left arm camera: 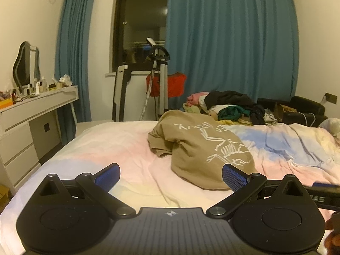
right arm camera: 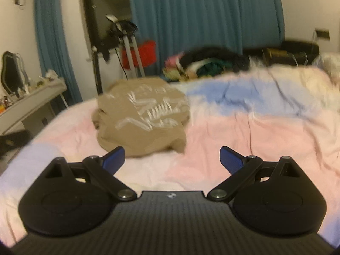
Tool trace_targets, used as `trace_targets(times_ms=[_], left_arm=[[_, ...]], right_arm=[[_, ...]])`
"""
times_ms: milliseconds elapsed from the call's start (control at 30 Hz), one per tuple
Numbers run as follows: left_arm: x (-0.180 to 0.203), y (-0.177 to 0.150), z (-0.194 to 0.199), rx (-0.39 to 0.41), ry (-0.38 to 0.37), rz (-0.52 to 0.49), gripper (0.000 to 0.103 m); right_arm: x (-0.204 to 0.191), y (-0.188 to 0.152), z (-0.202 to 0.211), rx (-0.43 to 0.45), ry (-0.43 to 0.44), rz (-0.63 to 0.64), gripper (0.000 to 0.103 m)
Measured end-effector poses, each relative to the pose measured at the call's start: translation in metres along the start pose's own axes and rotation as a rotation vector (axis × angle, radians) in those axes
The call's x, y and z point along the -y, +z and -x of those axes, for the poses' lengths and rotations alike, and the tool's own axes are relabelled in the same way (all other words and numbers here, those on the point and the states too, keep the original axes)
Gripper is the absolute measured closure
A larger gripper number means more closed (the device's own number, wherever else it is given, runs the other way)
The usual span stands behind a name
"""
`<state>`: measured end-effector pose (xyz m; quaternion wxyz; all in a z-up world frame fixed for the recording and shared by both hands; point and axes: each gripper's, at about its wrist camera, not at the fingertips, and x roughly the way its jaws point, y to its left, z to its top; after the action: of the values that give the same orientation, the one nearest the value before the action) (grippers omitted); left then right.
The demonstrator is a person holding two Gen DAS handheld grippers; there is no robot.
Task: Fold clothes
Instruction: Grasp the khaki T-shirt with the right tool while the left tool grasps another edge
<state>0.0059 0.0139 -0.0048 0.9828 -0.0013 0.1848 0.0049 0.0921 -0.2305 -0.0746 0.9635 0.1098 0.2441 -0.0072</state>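
A tan garment with a white print (left arm camera: 201, 146) lies crumpled on the bed (left arm camera: 119, 148), which has a pink, blue and cream cover. It also shows in the right wrist view (right arm camera: 142, 114), blurred. My left gripper (left arm camera: 171, 175) is open and empty, just short of the garment's near edge and a little left of it. My right gripper (right arm camera: 172, 159) is open and empty above the bed cover (right arm camera: 255, 131), with the garment ahead and to the left.
A pile of mixed clothes (left arm camera: 229, 106) lies at the bed's far side. A white dresser (left arm camera: 31, 114) with bottles and a mirror stands to the left. A garment steamer stand (left arm camera: 159, 80) and a red item stand by the window. Blue curtains hang behind.
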Motion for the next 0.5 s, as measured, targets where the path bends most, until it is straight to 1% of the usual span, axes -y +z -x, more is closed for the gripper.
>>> trace_targets(times_ms=[33, 67, 100, 133, 200, 267, 333, 400, 433, 467, 500], left_arm=[[-0.004, 0.001, -0.002, -0.005, 0.000, 0.013, 0.000], [-0.007, 0.002, -0.004, -0.010, -0.001, 0.027, 0.000], [-0.011, 0.003, -0.006, -0.013, -0.004, 0.037, 0.000], [-0.014, 0.003, -0.008, -0.013, -0.008, 0.043, 0.000], [-0.019, 0.001, -0.015, -0.008, -0.008, 0.038, 0.000], [-0.023, -0.002, -0.026, -0.014, 0.005, 0.025, 0.000], [-0.028, -0.004, -0.042, -0.047, 0.008, 0.042, 0.000], [-0.034, -0.009, -0.060, -0.082, -0.005, 0.072, 0.000], [-0.036, -0.010, -0.069, -0.102, -0.007, 0.088, 0.000], [-0.036, -0.012, -0.075, -0.104, 0.005, 0.084, 0.000], [-0.036, -0.015, -0.082, -0.106, 0.018, 0.080, 0.000]], right_arm=[[0.002, 0.000, -0.014, -0.032, -0.013, -0.002, 0.006], [0.003, 0.001, -0.030, -0.064, -0.026, 0.014, 0.011], [0.003, 0.001, -0.047, -0.094, -0.036, 0.039, 0.017], [0.003, 0.002, -0.063, -0.116, -0.047, 0.065, 0.031], [0.002, 0.000, -0.090, -0.136, -0.056, 0.095, 0.032], [0.003, -0.002, -0.116, -0.142, -0.051, 0.098, 0.032], [0.000, -0.004, -0.139, -0.146, -0.047, 0.102, 0.032], [-0.007, -0.004, -0.155, -0.128, -0.048, 0.147, 0.034], [-0.011, -0.002, -0.159, -0.116, -0.047, 0.163, 0.045], [-0.014, 0.001, -0.162, -0.105, -0.046, 0.174, 0.063], [-0.017, 0.004, -0.165, -0.094, -0.044, 0.185, 0.071]])
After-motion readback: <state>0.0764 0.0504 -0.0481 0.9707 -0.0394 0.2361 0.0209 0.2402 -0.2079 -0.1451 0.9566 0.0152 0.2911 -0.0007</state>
